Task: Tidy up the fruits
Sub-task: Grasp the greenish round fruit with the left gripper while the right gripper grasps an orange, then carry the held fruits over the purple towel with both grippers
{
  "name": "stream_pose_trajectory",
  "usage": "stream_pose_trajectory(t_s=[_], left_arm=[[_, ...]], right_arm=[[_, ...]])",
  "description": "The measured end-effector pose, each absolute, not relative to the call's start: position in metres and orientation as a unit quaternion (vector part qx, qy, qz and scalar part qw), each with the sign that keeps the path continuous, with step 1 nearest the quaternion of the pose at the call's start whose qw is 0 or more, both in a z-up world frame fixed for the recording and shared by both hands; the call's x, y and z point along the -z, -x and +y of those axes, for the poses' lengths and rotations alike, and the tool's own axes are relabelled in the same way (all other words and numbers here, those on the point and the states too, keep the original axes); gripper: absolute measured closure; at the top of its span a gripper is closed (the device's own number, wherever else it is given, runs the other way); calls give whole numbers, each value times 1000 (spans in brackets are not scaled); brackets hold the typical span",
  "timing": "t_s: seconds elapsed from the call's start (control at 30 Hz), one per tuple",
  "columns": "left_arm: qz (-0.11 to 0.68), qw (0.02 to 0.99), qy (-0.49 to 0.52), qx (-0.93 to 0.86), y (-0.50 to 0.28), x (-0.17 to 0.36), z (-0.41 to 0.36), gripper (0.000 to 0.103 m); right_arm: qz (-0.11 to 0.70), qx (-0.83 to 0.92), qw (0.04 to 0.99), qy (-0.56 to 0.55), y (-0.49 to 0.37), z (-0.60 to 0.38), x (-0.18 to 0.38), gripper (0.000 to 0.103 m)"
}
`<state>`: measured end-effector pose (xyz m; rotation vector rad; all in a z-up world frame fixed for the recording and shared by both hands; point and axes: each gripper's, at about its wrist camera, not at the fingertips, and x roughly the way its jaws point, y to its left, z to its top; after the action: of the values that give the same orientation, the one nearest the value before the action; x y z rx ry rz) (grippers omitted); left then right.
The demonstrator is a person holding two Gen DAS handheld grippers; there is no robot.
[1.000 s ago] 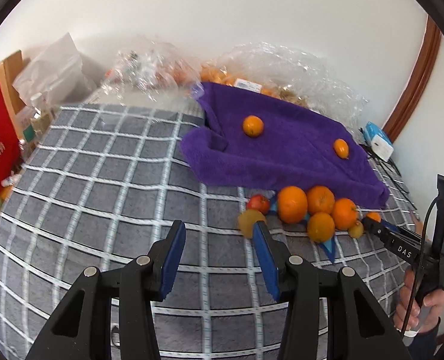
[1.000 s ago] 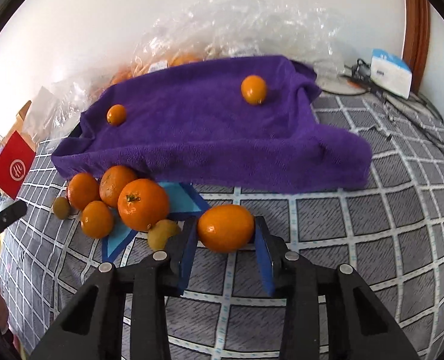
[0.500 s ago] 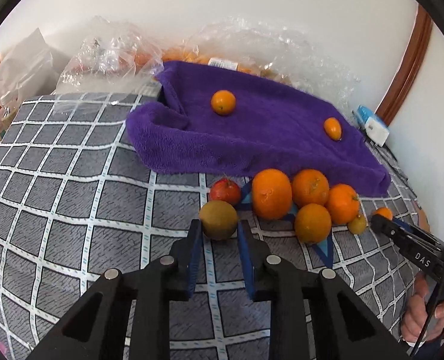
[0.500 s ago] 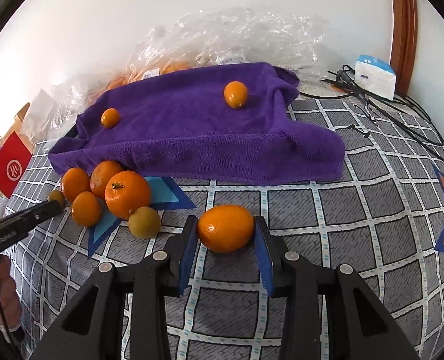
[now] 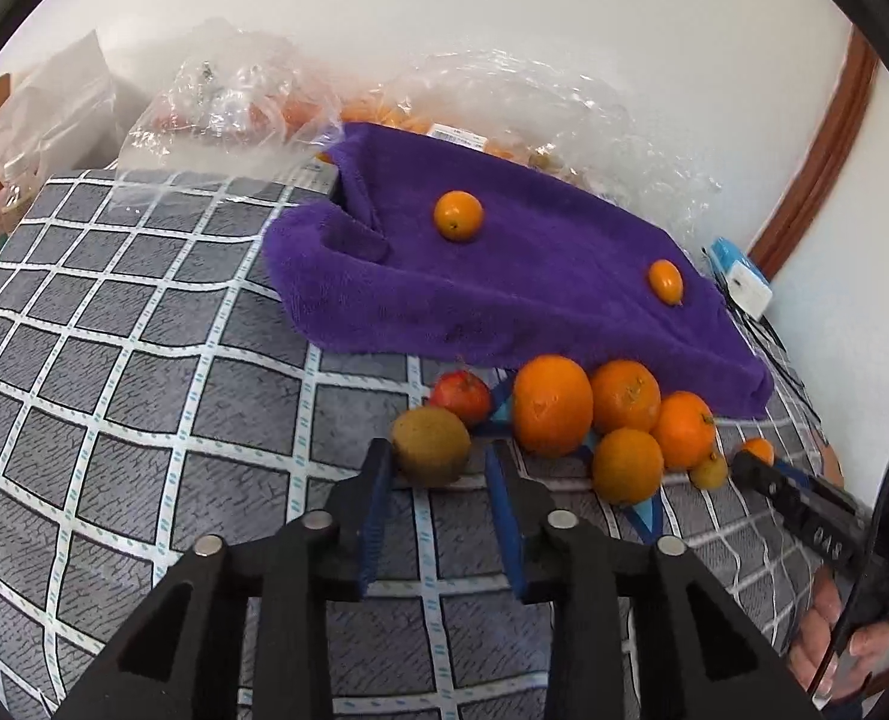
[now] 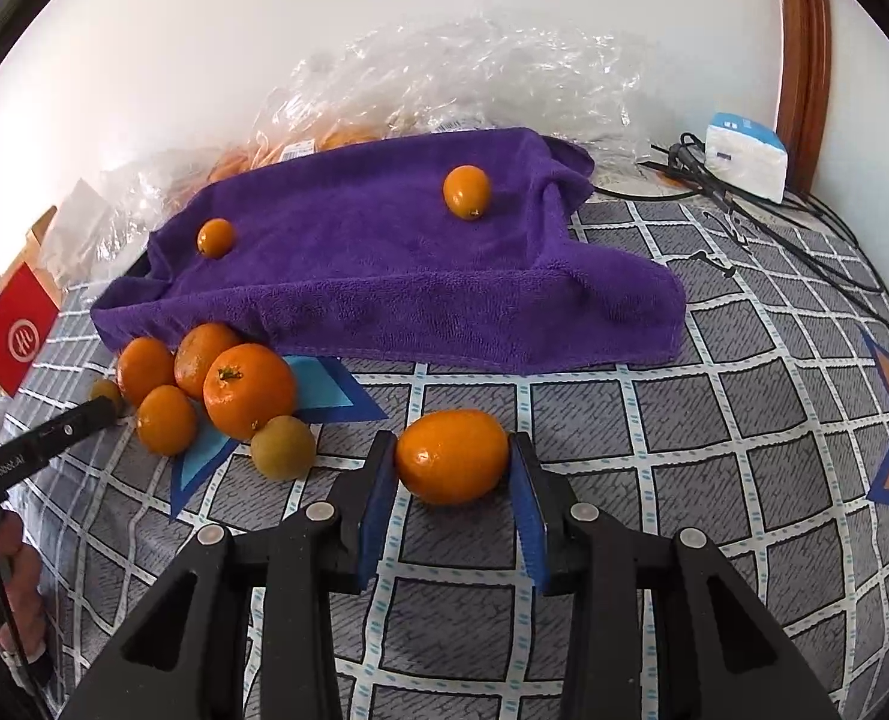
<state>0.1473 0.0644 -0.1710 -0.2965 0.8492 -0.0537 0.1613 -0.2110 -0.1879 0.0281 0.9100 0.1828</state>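
Left wrist view: our left gripper (image 5: 438, 468), jaws opening, brackets a brown kiwi (image 5: 431, 445) on the checked cloth (image 5: 144, 396); pad contact seems to be gone. Right wrist view: our right gripper (image 6: 451, 468) clamps an oval orange (image 6: 451, 456) near the purple towel (image 6: 384, 276).

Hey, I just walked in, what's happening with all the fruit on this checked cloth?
A person is sorting fruit with a handheld gripper in each hand. The right gripper is shut on an orange fruit low over the checked cloth. The left gripper has a brownish-green fruit at its fingertips, jaws opening, not pinching it. A cluster of oranges lies by the purple towel, which carries two small oranges.
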Motion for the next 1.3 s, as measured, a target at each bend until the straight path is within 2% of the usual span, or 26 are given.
stream_pose_trajectory(t_s=[0.13,0.17,0.2,0.87,1.0,1.1,1.3], left_arm=[[414,897,150,19,-150,171,65,70],[413,897,154,20,-150,171,66,71],[413,897,158,15,-150,171,68,77],[353,922,154,44,-125,154,66,77],[366,919,141,41,-127,152,64,77],[378,916,132,34,-127,141,63,77],[352,930,106,14,-135,92,68,77]], right_arm=[[435,-91,896,-4,-159,-207,187,66],[436,-91,895,-3,-159,-207,187,66],[437,-91,895,-3,-159,-207,187,66],[424,-105,899,-23,-154,-211,182,66],[430,-98,897,-30,-156,-213,179,66],[426,-96,899,-35,-160,-213,165,66],[391,-96,915,-14,-181,-202,120,66]])
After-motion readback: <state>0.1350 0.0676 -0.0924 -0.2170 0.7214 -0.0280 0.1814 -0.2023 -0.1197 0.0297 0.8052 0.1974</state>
